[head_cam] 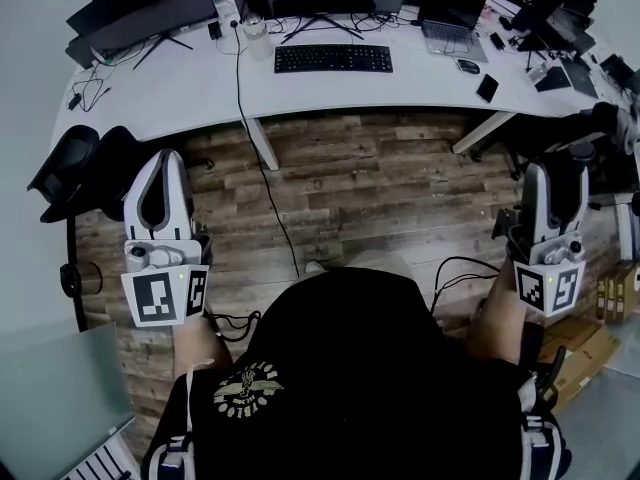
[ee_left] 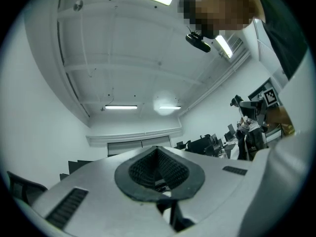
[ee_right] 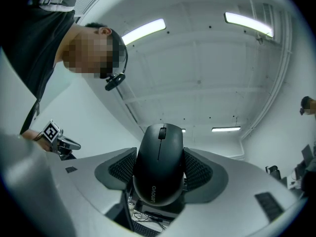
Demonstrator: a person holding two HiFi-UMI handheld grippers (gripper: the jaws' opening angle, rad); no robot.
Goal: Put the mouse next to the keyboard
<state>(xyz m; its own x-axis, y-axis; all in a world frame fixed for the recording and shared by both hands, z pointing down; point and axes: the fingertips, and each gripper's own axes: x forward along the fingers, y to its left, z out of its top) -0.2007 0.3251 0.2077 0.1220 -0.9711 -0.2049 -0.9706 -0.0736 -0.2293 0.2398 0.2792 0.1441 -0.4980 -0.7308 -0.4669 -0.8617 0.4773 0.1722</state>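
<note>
A black mouse (ee_right: pixel 159 169) stands on end between the ribbed pads (ee_right: pixel 198 172) of my right gripper (ee_right: pixel 159 184), which is shut on it and points up at the ceiling. My left gripper (ee_left: pixel 159 168) also tilts upward, its pads pressed together with nothing between them. In the head view both grippers hover low over the wooden floor, the left gripper (head_cam: pixel 162 203) at the left and the right gripper (head_cam: pixel 548 203) at the right. The black keyboard (head_cam: pixel 333 59) lies far ahead on the white desk (head_cam: pixel 200 93).
On the desk are monitors (head_cam: pixel 150 13), a laptop (head_cam: pixel 450 18), a second mouse (head_cam: pixel 468 65), a phone (head_cam: pixel 487 88) and cables. A black cable (head_cam: pixel 262 183) hangs to the floor. A dark chair (head_cam: pixel 75 168) stands at the left, cardboard boxes (head_cam: pixel 580 343) at the right.
</note>
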